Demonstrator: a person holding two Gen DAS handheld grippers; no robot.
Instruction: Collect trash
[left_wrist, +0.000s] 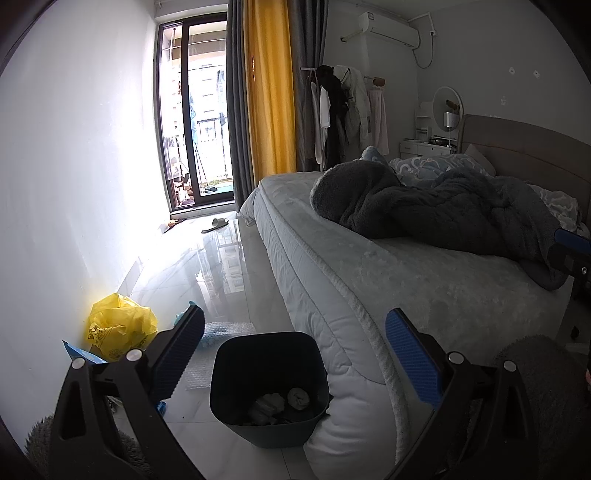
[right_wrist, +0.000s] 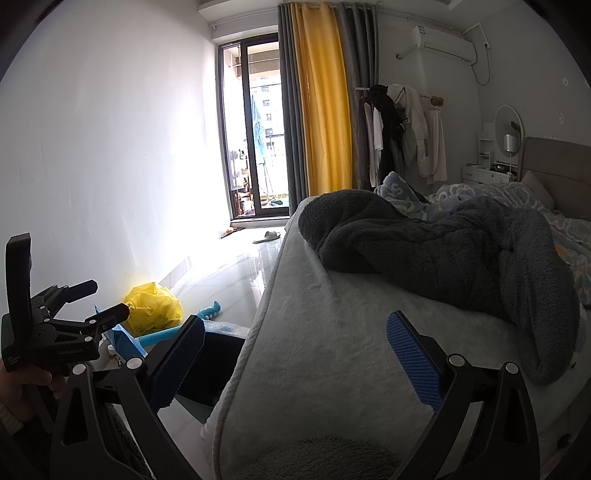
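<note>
A dark bin (left_wrist: 269, 380) stands on the floor against the bed corner, with crumpled tissues (left_wrist: 280, 400) inside. My left gripper (left_wrist: 295, 354) hangs open just above it, nothing between its blue pads. On the floor to the left lie a crumpled yellow plastic bag (left_wrist: 118, 328), a blue packet (left_wrist: 79, 352) and bubble wrap (left_wrist: 221, 332). My right gripper (right_wrist: 299, 354) is open and empty over the mattress corner. In the right wrist view the left gripper (right_wrist: 110, 297) shows at the left, held by a hand (right_wrist: 26, 380), near the yellow bag (right_wrist: 155, 306). The bin (right_wrist: 218, 362) is half hidden there.
The bed (left_wrist: 388, 280) fills the right side, a grey fleece blanket (left_wrist: 424, 206) heaped on it. A white wall runs along the left, glossy tile floor between. A teal toy (right_wrist: 208, 312) lies by the bag. A slipper (left_wrist: 216, 223) sits near the balcony door (left_wrist: 199, 118).
</note>
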